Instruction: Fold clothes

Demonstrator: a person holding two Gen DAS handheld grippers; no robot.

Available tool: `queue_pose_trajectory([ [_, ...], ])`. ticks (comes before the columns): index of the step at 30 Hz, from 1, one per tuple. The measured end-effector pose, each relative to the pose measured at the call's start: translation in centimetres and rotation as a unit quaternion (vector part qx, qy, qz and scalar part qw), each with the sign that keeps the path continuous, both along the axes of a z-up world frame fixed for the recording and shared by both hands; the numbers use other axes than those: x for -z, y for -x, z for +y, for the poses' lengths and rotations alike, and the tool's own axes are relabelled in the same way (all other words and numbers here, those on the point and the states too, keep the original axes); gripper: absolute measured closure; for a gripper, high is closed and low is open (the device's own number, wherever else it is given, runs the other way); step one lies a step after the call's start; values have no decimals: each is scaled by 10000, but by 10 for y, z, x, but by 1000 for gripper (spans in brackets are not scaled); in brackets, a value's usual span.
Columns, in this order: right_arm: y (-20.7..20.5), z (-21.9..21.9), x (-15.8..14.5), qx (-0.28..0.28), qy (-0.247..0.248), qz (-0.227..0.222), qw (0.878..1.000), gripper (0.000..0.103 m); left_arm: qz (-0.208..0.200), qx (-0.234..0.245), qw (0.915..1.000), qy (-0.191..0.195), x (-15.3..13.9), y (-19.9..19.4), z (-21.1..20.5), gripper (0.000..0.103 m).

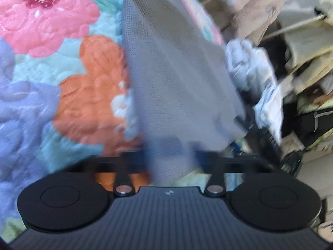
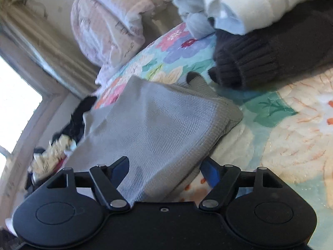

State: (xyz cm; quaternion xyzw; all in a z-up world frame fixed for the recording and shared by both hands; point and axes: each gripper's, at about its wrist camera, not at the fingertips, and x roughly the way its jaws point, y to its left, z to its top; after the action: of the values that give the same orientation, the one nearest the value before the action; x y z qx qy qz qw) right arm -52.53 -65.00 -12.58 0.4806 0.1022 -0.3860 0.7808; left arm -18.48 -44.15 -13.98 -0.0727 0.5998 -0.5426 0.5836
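Nearest in the left wrist view, the left gripper [image 1: 169, 162] tilts down toward the bed with its jaws drawn in and clamped on a bunched edge of the grey knit garment [image 1: 177, 79] — the fingertips themselves are buried in the cloth and smeared by blur. From that pinch the garment runs away from the camera in a long, taut panel, hanging over the floral quilt [image 1: 62, 73], whose pink, orange and lilac flowers fill the left half. To the right, past the bed's edge, a jumble of pale and dark items is too blurred to name.

In the right wrist view, the right gripper [image 2: 166, 171] also angles downward, rolled to one side; its blue-padded fingers [image 2: 211, 171] stand wide apart, the garment's [image 2: 158, 125] near corner lying between them — neither pad pressing it. The cloth shows a fine waffle-like weave with a ribbed hem, folded double on the quilt [image 2: 270, 112]. Further back lie a dark brown ribbed sweater [image 2: 270, 56], a white and pale blue bundle [image 2: 229, 4] on top of it, and a pinkish rolled blanket [image 2: 108, 23].
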Motion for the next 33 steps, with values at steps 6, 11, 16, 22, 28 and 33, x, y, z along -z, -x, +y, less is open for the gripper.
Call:
queue_pose_trajectory([
  [6,4,-1,-8,-57,122,392,9991,23,4,45,9999,156,1,1,-4,68],
  [11,6,-17,12,10,210,-157,9997,28,-64,566,9979,315,9,1,-31,65],
  [16,-20,-24,10,-242,790,457,9955,71,192,309,9977,573,23,-8,-29,93],
  [22,3,-6,-10,-222,1092,-384,9930,90,-2,5,9942,1071,-8,0,0,96],
  [28,17,30,-37,-332,1381,-618,9879,90,215,-126,9905,1350,-30,15,35,96],
  [33,35,60,-54,-404,1443,-663,9865,90,605,-120,9892,1326,-35,32,69,96],
])
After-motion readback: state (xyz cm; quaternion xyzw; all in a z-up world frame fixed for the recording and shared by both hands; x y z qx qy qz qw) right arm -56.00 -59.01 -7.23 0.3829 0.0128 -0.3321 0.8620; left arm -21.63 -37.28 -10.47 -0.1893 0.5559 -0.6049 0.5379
